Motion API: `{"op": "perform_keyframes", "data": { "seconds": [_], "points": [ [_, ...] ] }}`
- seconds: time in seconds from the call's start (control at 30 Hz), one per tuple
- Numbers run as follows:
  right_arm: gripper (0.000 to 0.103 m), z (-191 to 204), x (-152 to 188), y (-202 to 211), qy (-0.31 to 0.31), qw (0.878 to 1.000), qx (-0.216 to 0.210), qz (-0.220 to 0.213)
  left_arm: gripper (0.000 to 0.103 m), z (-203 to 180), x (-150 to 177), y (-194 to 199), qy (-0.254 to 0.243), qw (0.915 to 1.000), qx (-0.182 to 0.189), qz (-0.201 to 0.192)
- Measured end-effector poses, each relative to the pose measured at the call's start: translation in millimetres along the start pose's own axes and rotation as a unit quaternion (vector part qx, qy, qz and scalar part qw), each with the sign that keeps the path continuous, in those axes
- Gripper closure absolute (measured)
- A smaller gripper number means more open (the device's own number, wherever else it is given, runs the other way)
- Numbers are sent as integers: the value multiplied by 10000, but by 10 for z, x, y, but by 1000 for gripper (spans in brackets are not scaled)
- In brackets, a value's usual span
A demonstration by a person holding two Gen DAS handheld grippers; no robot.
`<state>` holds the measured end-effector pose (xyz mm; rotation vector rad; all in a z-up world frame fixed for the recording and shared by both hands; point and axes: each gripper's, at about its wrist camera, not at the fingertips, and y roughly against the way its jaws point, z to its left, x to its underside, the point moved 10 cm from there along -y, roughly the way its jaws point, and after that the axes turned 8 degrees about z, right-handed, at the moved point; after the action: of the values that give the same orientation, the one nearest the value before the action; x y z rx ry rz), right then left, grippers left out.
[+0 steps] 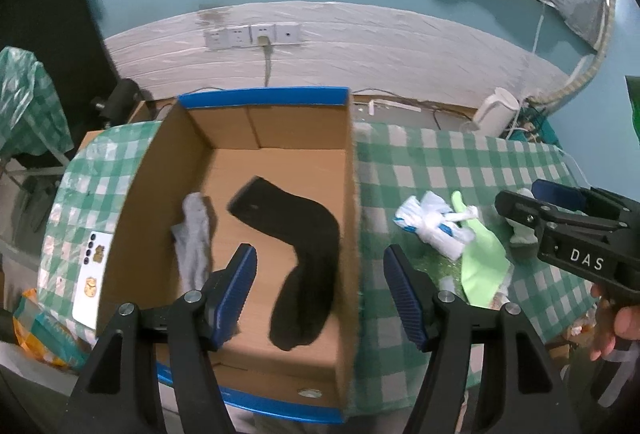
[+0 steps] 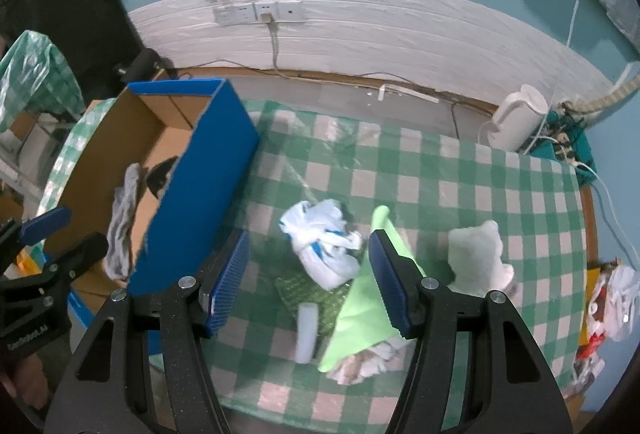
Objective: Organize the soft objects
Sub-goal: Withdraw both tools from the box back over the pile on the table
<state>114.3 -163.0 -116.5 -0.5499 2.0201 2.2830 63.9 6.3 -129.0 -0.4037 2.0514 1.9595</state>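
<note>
**Both grippers spread wide and empty over box and soft pile**

The left gripper (image 1: 320,282) hangs above the cardboard box (image 1: 280,129) with its blue-padded fingers (image 1: 236,286) set wide apart and nothing between them. It looks down into the box from the near end, one finger over the box floor, the other beyond the right wall, above the checked worktop (image 1: 440,161). Inside the box a black sock (image 1: 304,258) lies bent on the floor, and a grey sock (image 1: 194,234) lies crumpled beside it near the left wall; the two socks are close but apart.

The right gripper (image 2: 308,278) is likewise spread wide, holding nothing. It hovers over the soft things heaped on the worktop (image 2: 440,169) to the right of the box (image 2: 200,169). Between its fingers, lower down, sits a knotted white bag with blue print (image 2: 324,246). A light green cloth (image 2: 360,318) runs beneath the right finger (image 2: 388,282); whether the pad touches it cannot be told. A small white tube (image 2: 307,330) lies by the cloth on a green patterned piece (image 2: 308,292), and a pale fluffy item (image 2: 476,254) sits just right of the gripper.

In the left wrist view the right gripper (image 1: 520,201) reaches in from the right edge, a hand (image 1: 616,322) gripping its handle.
</note>
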Motion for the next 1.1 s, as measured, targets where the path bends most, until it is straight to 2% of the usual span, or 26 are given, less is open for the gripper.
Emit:
{"op": "perform_keyframes", "data": {
  "seconds": [0.47,0.73,1.1],
  "points": [
    [41,-473,250,-67,-444,9987,110,229,34,-545,121,-105,-444,9988,83,200],
    [41,-622,438,-146,-504,9977,155,421,34,-708,185,-234,-566,9977,62,374],
    [41,-905,898,-465,-669,9919,335,1029,34,-926,344,-459,-757,9949,-7,662]
  ]
}}
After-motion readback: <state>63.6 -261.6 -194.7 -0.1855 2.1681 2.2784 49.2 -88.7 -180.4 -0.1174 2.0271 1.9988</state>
